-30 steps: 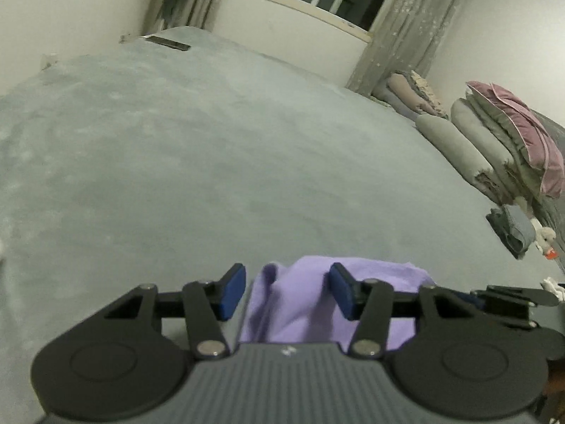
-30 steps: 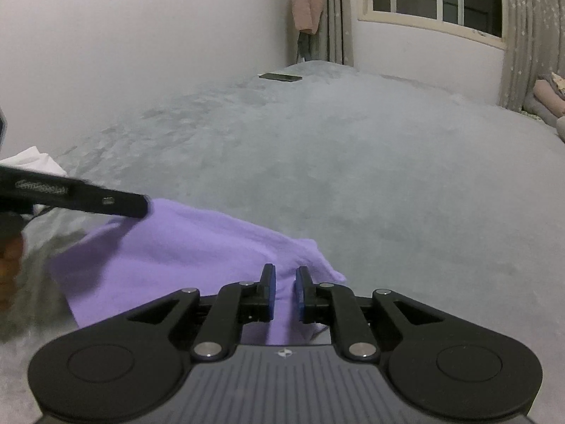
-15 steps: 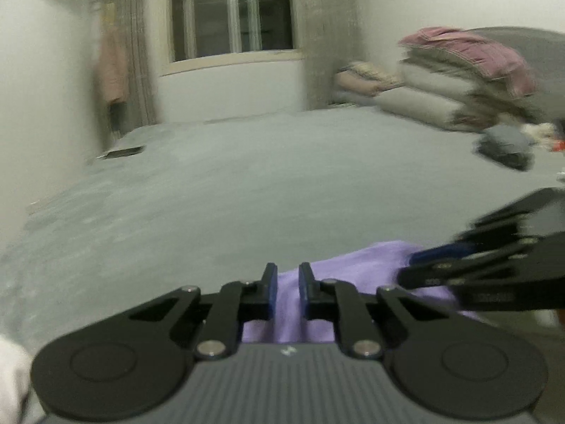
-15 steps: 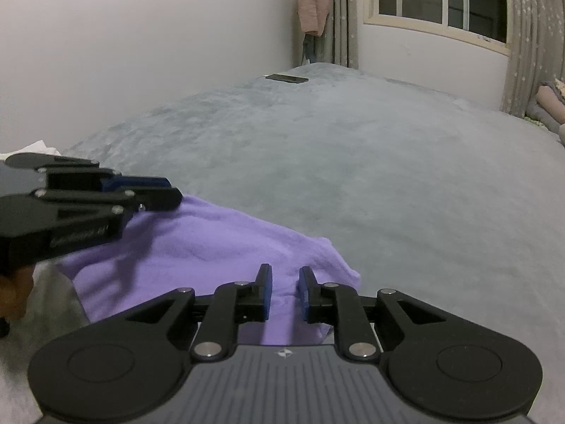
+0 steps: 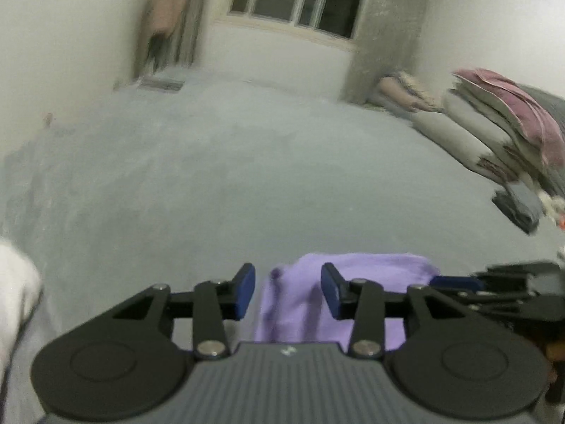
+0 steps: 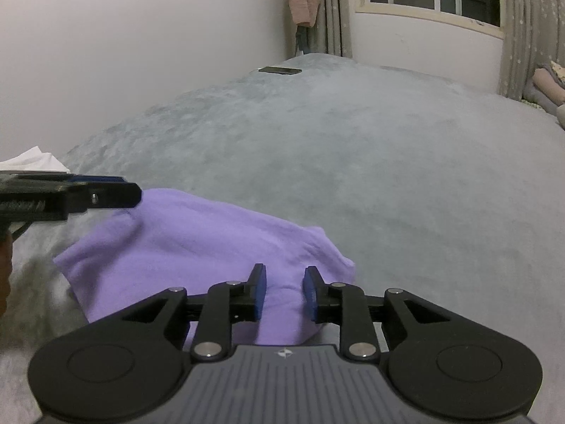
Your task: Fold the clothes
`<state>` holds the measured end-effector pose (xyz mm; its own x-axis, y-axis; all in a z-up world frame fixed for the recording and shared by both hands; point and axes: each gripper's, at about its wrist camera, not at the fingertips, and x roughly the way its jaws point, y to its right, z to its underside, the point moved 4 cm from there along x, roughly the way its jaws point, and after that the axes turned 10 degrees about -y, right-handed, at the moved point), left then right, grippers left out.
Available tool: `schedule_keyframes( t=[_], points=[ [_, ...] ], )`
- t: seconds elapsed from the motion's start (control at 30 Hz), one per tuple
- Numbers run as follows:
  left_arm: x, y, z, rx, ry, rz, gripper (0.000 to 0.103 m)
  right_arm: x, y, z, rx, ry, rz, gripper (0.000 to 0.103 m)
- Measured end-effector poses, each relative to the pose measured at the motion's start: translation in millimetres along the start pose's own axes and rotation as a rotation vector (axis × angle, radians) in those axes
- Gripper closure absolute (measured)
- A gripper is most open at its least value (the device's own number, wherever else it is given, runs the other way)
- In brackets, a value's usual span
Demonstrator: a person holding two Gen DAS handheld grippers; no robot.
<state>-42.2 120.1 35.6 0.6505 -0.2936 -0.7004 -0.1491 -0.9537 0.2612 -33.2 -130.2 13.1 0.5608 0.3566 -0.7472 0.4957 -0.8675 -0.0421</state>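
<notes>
Grey bed (image 6: 406, 162): both tools' jaws opening over purple garment (image 6: 197, 243).

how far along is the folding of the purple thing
Looks done: the purple garment lies on the grey bed cover as a compact, roughly rectangular bundle, so at least one fold seems made. In hand: nothing gripped; the left gripper and right gripper both have jaws opening over its near edge, pads not pressing. Left: perhaps a final fold, and the white cloth beside it looks unfolded.
</notes>
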Motion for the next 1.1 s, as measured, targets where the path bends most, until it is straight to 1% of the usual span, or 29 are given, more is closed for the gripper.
schedule_keyframes(
  t=[0.03,0.13,0.2,0.23,0.27,0.3,0.37,0.43,0.5,0.63,0.7,0.77,0.83,0.97,1.03,1.1],
  points=[
    [3,-3,0,-0.015,-0.015,0.016,0.063,-1,1,1,0.0,0.0,0.001,0.079],
    [8,6,0,0.002,-0.017,0.046,0.061,-2,1,2,-0.003,-0.001,0.003,0.079],
    [12,13,0,0.027,-0.017,0.054,0.065,-2,2,3,-0.004,-0.001,0.004,0.079],
    [14,20,2,0.066,-0.014,0.034,0.071,-3,2,3,-0.005,-0.001,0.004,0.079],
    [16,27,5,0.111,-0.007,0.007,0.079,-3,2,3,-0.005,-0.001,0.005,0.079],
    [16,36,7,0.161,0.007,-0.028,0.082,-3,2,4,-0.005,-0.002,0.004,0.079],
    [10,53,10,0.274,0.064,-0.1,0.086,-3,3,4,-0.004,-0.002,0.003,0.078],
    [1,67,16,0.351,0.103,-0.118,0.087,-3,4,3,0.0,-0.001,-0.001,0.078],
    [-2,79,21,0.41,0.117,-0.104,0.087,-3,4,4,0.003,-0.001,-0.003,0.078],
    [-2,104,38,0.555,0.105,-0.029,0.089,-2,5,3,0.02,0.001,-0.017,0.078],
    [-2,117,50,0.639,0.092,0.002,0.089,-3,11,3,0.061,0.004,-0.043,0.078],
    [-1,128,61,0.694,0.079,0.021,0.088,-4,16,3,0.095,0.005,-0.054,0.078],
    [2,132,66,0.715,0.07,0.023,0.087,-5,19,3,0.111,0.004,-0.054,0.078],
    [5,132,68,0.702,0.052,0.024,0.085,-9,15,1,0.1,0.027,-0.061,0.078],
    [-2,122,60,0.642,0.056,0.044,0.085,-12,10,-2,0.081,0.047,-0.08,0.078],
    [-18,101,47,0.523,0.08,0.073,0.079,-12,7,-3,0.072,0.051,-0.089,0.078]
  ],
)
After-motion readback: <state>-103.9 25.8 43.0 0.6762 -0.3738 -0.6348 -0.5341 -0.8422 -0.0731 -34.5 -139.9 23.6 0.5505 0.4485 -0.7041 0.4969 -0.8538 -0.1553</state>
